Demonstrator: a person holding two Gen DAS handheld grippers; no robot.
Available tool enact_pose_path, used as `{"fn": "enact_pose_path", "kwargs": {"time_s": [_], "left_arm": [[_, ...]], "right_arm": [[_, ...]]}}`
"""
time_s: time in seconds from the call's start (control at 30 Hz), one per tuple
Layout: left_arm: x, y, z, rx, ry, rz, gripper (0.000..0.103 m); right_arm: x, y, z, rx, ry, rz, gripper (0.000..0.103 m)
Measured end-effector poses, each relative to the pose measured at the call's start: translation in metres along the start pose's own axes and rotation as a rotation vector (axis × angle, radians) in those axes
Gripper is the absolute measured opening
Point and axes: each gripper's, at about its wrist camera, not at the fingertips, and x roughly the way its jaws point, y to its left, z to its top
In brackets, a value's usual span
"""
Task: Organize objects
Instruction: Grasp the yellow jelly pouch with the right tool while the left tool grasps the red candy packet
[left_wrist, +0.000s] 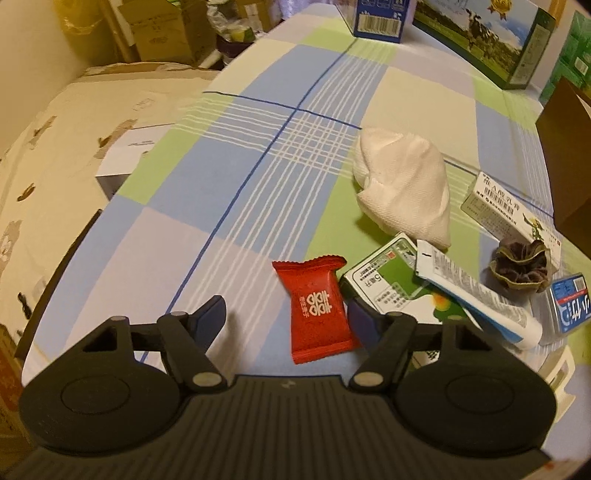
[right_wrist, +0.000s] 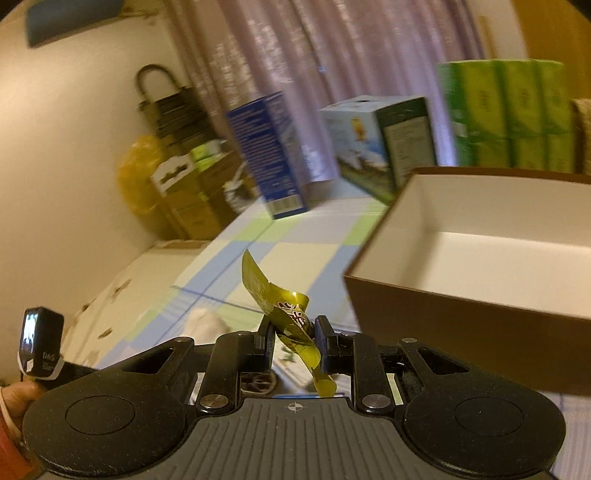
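Right gripper (right_wrist: 294, 341) is clamped on a yellow-green wrapper (right_wrist: 291, 321), twisted candy by the look of it, held up in the air with both ends sticking out past the fingers. The brown box (right_wrist: 461, 310) with the white inside sits just off to its right, and what I can see of it is bare, so my guess is that's where the wrapper goes.

Left gripper (left_wrist: 286, 321) is spread wide, low over the checked cloth (left_wrist: 229, 206), with a red packet (left_wrist: 319, 308) lying flat between its 2 fingers, not pinched yet. Next to that is the rest of the pile: tissue (left_wrist: 404, 184), a green-white carton (left_wrist: 388, 288), a tube (left_wrist: 476, 299), a scrunchie (left_wrist: 519, 267), 2 more small boxes.

If I were doing it: get the wrapper fully over the box rim before letting go, since it's light and will flutter. For the red packet, drop the fingers right down to the cloth and close across the short side, and mind the right finger, which is nearly on the carton.
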Motion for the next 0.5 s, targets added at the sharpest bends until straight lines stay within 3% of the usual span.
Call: {"fn": "enact_pose_path", "kwargs": {"time_s": [0.27,0.4,0.5], "left_arm": [[0.017,0.006,0.005,0.052,0.034,-0.069,0.048],[0.018,0.007,0.008,0.089,0.030,-0.089,0.030],[0.018,0.008,0.011,0.104,0.035,-0.107,0.027]], "right_arm": [[-0.008,0.005,-0.008,0.049,-0.014,-0.096,0.019],[-0.009,0.009,-0.013,0.066,-0.012,-0.132,0.019],[-0.008,0.011,-0.016,0.077,-0.011,-0.151,0.019]]}}
